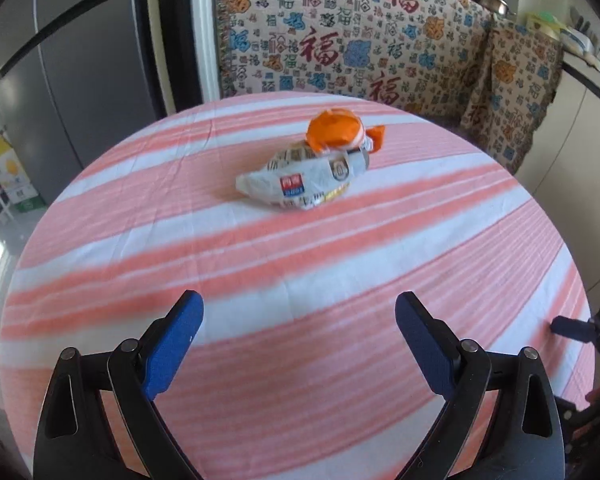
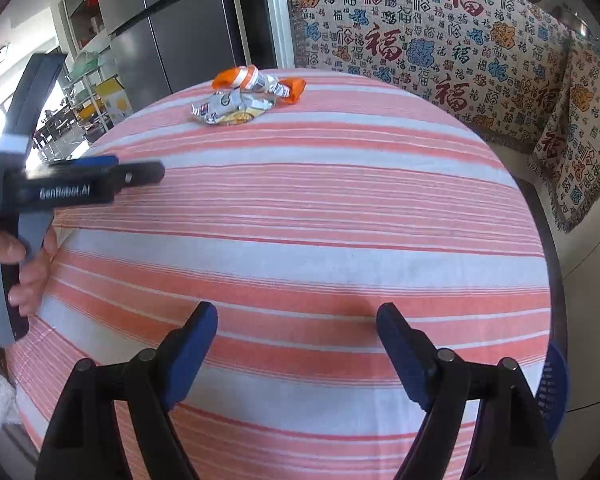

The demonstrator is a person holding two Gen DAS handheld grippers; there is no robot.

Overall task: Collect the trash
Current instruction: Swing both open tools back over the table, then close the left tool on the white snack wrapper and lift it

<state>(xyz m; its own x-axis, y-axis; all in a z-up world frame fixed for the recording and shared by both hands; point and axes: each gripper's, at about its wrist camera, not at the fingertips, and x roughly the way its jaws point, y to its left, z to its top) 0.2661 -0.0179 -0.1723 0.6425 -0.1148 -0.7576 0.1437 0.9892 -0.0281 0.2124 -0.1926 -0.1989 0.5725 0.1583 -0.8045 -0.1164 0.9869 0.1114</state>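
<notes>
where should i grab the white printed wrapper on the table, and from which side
Probably best at the low, flattened near end of the white printed wrapper, coming down from above with the open left gripper, jaws across its narrow width. That end lies clear on the striped tablecloth, while the far end sits under or against the orange wrapper, so a grip there might drag both.

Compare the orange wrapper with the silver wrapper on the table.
The orange wrapper is orange with white bands; the silver wrapper is silvery with printed labels, including a red and blue one. The orange wrapper lies at the far side of the pile, partly on top; the silver wrapper lies nearer and spreads wider. Both are crumpled, touching, and sit on the striped tablecloth.
</notes>
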